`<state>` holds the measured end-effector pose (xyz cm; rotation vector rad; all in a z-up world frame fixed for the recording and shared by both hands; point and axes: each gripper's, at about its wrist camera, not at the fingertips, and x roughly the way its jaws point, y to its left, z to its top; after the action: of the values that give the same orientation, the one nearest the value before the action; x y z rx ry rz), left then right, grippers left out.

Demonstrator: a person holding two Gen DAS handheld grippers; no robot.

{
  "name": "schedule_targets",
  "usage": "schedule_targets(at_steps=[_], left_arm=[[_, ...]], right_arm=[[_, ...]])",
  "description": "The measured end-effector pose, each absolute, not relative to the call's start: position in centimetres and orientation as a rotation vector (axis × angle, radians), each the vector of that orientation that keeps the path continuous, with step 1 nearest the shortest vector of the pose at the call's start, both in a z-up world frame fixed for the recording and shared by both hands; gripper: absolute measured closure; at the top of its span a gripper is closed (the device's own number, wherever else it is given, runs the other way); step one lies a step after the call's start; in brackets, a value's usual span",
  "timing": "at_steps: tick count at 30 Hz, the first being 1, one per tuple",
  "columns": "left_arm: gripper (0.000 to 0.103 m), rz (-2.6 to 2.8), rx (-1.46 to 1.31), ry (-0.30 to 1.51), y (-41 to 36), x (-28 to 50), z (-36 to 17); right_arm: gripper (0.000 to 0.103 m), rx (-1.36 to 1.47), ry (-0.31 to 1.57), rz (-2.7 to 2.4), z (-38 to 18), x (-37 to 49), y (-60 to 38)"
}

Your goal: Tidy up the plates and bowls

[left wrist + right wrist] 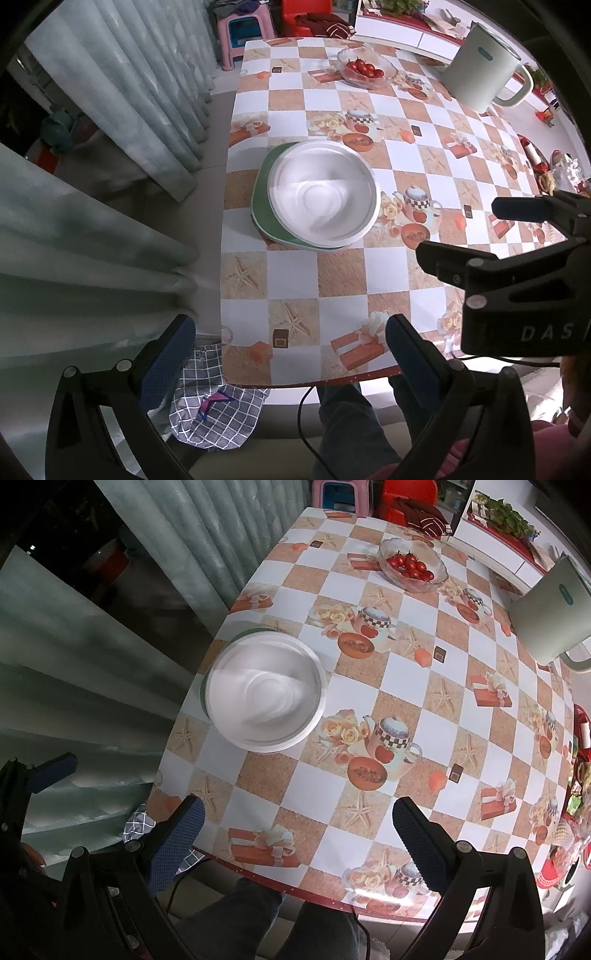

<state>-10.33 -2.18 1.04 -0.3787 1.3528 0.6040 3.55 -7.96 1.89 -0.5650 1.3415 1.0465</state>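
A white bowl [323, 194] [266, 692] sits on top of a green plate [264, 201] [202, 698], stacked near the left edge of the checkered table [332, 280] [406, 686]. My left gripper [291, 354] hovers open above the table's near edge, well short of the stack, holding nothing. My right gripper [299, 834] is open too and empty, over the near edge; its fingers [517, 208] also show at the right of the left wrist view. The left gripper's fingertip [51, 770] appears at the far left of the right wrist view.
A glass bowl of cherry tomatoes [367, 68] [413, 565] stands at the far side. A white kettle [482, 70] [546, 616] stands at the far right. Curtains [110, 110] hang left of the table. The person's legs [266, 919] and a checked cloth [210, 406] lie below the near edge.
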Motion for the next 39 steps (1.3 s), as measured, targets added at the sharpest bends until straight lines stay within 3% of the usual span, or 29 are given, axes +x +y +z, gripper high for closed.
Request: schedule_targets(at_steps=[39], left_arm=[[0.0,0.59,-0.36,1.359,-2.05,-10.23,0.94]], right_arm=[[0.0,-0.559,1.344,1.04,1.71,2.93,-7.95]])
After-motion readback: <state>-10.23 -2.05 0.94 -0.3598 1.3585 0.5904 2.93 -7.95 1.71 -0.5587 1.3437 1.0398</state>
